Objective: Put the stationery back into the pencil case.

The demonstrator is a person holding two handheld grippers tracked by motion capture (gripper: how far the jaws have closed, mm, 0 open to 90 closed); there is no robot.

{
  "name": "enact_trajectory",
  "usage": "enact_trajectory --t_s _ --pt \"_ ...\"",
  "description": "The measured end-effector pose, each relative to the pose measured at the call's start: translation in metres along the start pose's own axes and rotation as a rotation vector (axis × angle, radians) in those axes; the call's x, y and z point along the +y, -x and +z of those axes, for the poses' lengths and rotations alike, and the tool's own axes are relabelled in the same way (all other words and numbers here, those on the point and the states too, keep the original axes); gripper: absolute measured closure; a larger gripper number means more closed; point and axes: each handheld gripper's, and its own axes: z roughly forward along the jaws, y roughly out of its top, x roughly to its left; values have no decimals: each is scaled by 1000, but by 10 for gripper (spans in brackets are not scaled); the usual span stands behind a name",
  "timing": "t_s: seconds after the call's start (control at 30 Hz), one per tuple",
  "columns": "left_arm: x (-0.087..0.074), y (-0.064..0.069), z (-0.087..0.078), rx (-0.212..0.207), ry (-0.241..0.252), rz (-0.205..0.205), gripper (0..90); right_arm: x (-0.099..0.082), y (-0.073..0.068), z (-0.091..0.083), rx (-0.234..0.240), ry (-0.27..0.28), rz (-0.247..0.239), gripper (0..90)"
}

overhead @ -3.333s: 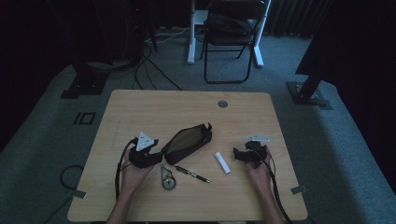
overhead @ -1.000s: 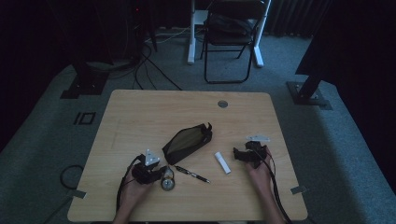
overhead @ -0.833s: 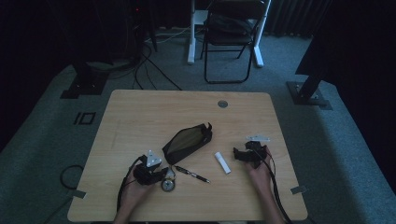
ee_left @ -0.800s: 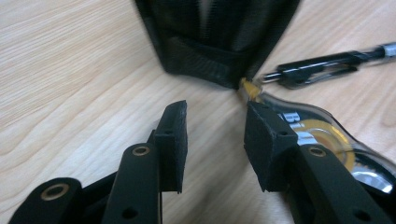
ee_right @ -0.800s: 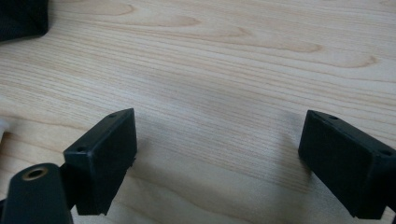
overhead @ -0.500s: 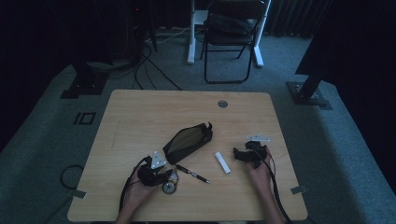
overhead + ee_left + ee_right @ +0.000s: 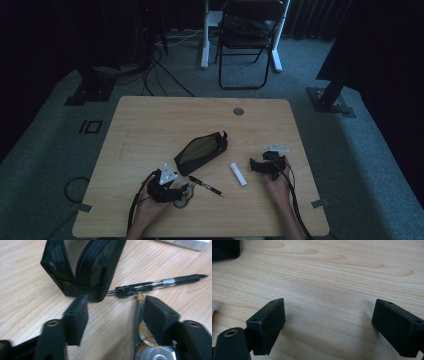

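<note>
We see a table (image 7: 150,125) of pale wood with a clear grain and a smooth, faintly shiny finish. The black pouch (image 7: 82,265) looks like woven cloth, matt, with a ribbed zip along its edge. The pen (image 7: 160,283) is glossy plastic, part clear and part black. Both grippers' jaws look like matt black plastic with a slightly grainy surface. Under the left gripper (image 7: 115,317) we see a round object (image 7: 150,353) of shiny metal, silver and brassy.
</note>
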Motion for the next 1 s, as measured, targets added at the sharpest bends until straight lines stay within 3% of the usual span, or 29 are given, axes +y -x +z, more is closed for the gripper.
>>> enact_trajectory --t_s 0.27,0.53,0.87,1.0 --pt "-3 11 -4 -60 -10 14 278 0 0 0 0 0 1 114" --pt "-13 15 -5 -106 -15 -4 246 0 0 0 0 0 0 114" --pt "-16 20 -5 -72 -42 18 209 0 0 0 0 0 0 114" --pt "-18 21 -5 -78 -47 17 202 0 0 0 0 0 0 114"
